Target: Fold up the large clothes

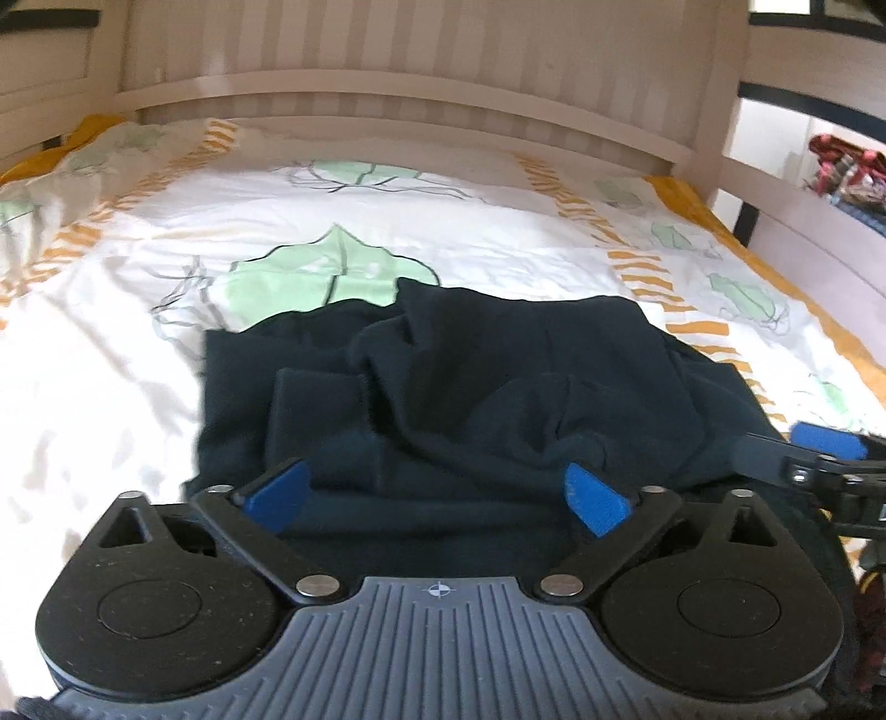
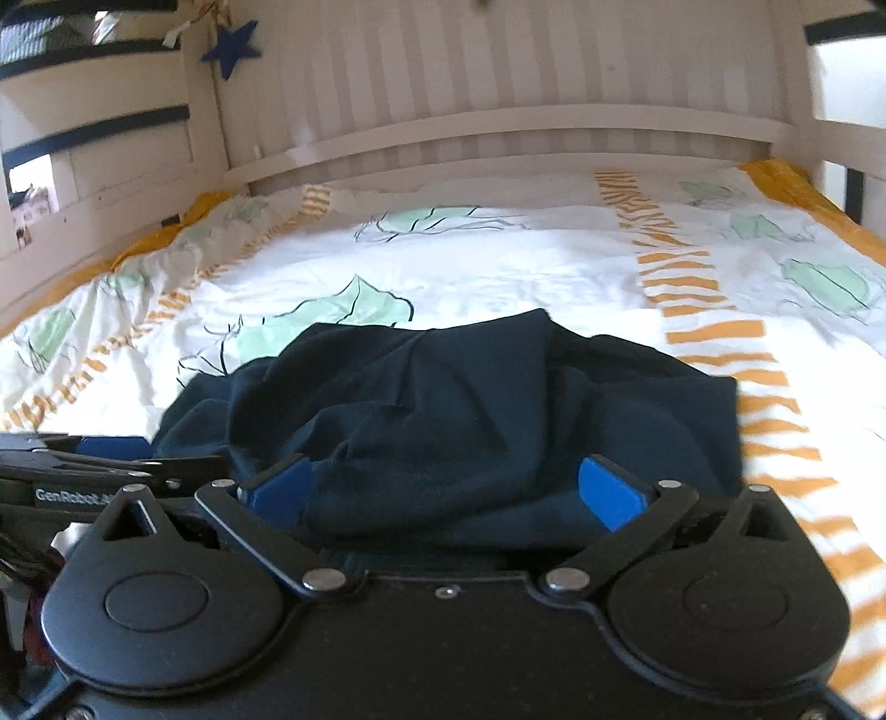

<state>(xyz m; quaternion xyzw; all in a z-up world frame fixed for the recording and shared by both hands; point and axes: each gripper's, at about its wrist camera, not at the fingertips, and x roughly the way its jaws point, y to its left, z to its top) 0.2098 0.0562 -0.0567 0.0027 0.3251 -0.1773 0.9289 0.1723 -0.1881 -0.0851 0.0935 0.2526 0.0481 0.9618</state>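
A dark navy garment lies crumpled in a loose heap on the bed, its near edge running under both grippers. My left gripper is open, its blue pads spread wide over that near edge without pressing on the cloth. My right gripper is open as well, its blue pads far apart above the same garment. Each gripper shows in the other's view: the right gripper at the right edge, the left gripper at the left edge.
The bed carries a white cover with green leaves and orange stripes. A pale slatted headboard closes the far end, with bed posts at both sides. A blue star hangs at the upper left. Colourful items lie beyond the right rail.
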